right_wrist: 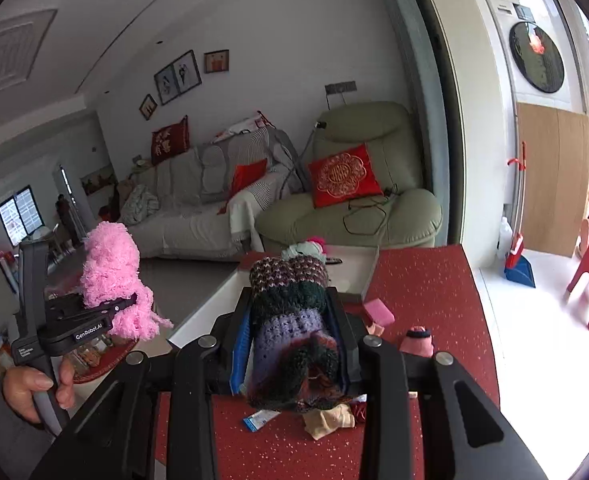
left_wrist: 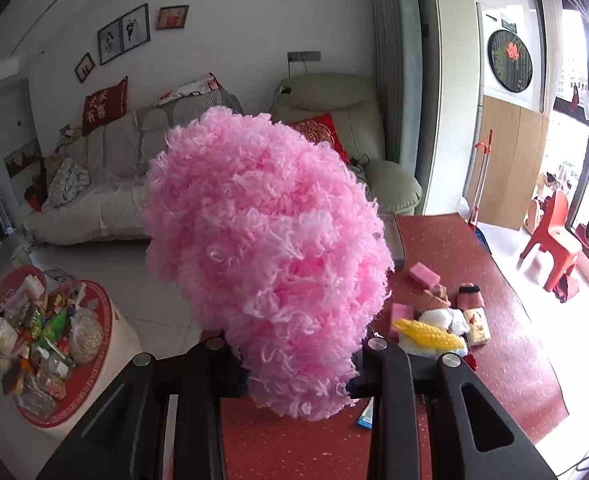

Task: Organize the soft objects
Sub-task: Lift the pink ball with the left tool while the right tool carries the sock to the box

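Observation:
My left gripper (left_wrist: 296,376) is shut on a fluffy pink yarn piece (left_wrist: 262,248) and holds it in the air above the red table's (left_wrist: 506,320) left edge; the pink piece fills the middle of the left wrist view. It also shows in the right wrist view (right_wrist: 110,276), held by the left gripper (right_wrist: 90,312) at the left. My right gripper (right_wrist: 294,344) is shut on a striped knitted piece (right_wrist: 294,328) in purple, green and maroon, held over the red table (right_wrist: 434,292). More soft things lie on the table: pink sponges (left_wrist: 424,275), a yellow knitted corn (left_wrist: 430,334), small dolls (left_wrist: 470,298).
A white tray or box (right_wrist: 350,268) holding soft items sits at the table's far left corner. A red round tray of snacks (left_wrist: 42,344) stands on a white stand at the left. Sofa (right_wrist: 198,208), green armchair (right_wrist: 358,200) and a red plastic chair (left_wrist: 550,240) lie beyond.

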### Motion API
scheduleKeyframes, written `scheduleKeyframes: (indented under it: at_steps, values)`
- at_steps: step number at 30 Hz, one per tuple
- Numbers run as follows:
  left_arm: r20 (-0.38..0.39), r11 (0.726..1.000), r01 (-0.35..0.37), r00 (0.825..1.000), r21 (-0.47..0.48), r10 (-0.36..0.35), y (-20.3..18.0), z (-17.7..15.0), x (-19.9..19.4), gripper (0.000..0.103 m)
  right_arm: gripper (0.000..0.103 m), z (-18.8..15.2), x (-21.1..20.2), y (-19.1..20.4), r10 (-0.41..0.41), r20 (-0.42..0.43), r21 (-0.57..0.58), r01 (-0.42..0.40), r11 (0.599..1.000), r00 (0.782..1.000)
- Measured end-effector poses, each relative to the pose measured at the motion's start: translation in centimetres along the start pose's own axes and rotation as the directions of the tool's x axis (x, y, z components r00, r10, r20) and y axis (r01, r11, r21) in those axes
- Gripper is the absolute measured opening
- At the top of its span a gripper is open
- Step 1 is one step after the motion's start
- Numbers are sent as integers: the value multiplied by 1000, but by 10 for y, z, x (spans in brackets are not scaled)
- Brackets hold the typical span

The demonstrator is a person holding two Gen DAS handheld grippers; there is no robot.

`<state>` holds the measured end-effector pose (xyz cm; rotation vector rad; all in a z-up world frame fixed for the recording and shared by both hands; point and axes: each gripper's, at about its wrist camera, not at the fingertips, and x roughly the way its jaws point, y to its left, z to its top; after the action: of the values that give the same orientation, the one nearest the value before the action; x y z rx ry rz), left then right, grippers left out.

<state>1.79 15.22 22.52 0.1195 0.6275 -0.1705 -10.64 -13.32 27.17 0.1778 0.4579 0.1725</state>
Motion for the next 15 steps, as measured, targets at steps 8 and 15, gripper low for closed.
scheduleKeyframes:
  at_steps: [8,15]
  values:
    - [151,999,-40,988,-20,43,71,75,-110,33,36,124,-67,68,171,91,-68,-165,984,981]
    - [223,994,-106,969,-10,106,119,115,-214,33,37,196,-145,144,277,208,-180,-241,954,938]
